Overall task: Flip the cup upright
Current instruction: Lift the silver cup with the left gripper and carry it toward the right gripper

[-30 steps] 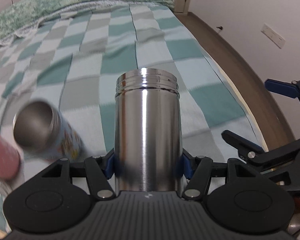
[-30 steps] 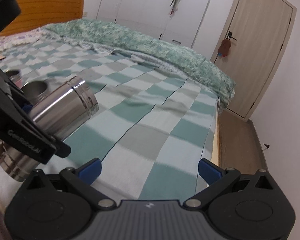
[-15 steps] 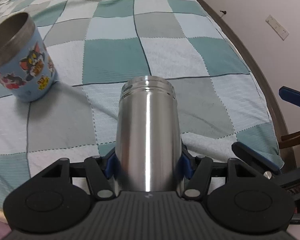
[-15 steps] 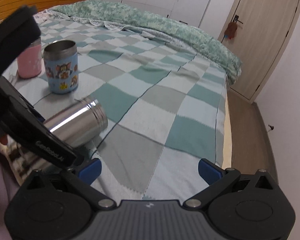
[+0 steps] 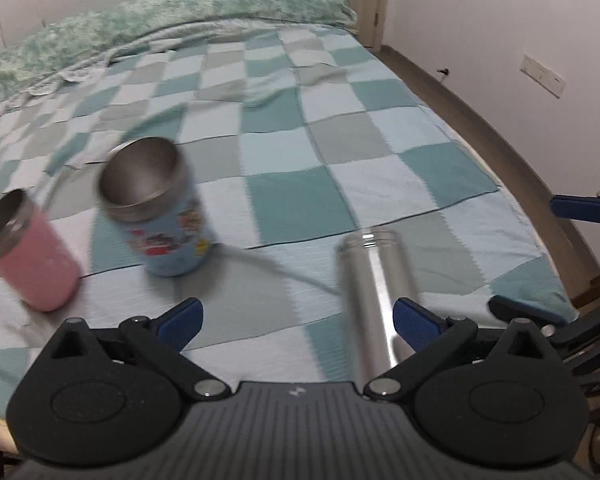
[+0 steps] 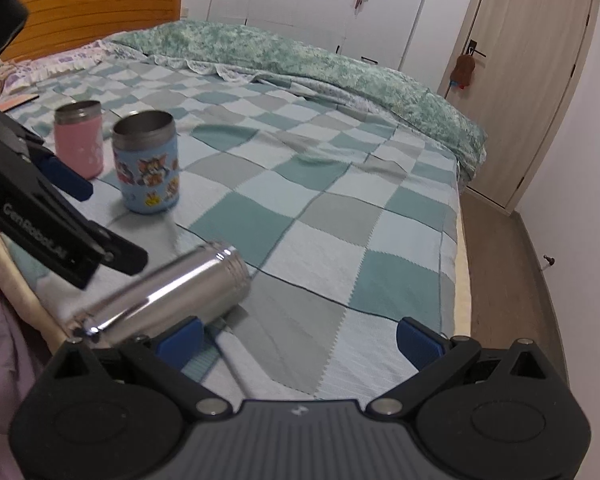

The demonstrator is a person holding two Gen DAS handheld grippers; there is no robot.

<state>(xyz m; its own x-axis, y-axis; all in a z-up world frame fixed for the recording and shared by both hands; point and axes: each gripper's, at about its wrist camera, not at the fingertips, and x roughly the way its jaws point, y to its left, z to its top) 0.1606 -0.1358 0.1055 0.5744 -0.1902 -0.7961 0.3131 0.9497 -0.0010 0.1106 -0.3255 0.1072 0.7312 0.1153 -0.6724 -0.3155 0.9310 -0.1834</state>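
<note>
Nearest to the left wrist camera, the left gripper has its blue fingers spread wide apart and holds nothing. The steel cup lies on its side on the checked blanket, close to the near edge of the bed; its body passes just behind the right-hand finger of this gripper, and I cannot tell if they touch. Its threaded mouth points away from the camera, toward the far end of the bed. In the right wrist view the right gripper is also open, its two fingers far from each other — the same steel cup lies just beyond its left finger, tilted across the picture. Above the cup, at the left side of this view, the black frame of the left gripper hangs over the blanket. Farther on stands the blue cartoon cup, upright with its open mouth up, and beside it the pink cup, also upright. Behind them lies the green quilt — bunched along the far side of the bed — and then the wooden door.
</note>
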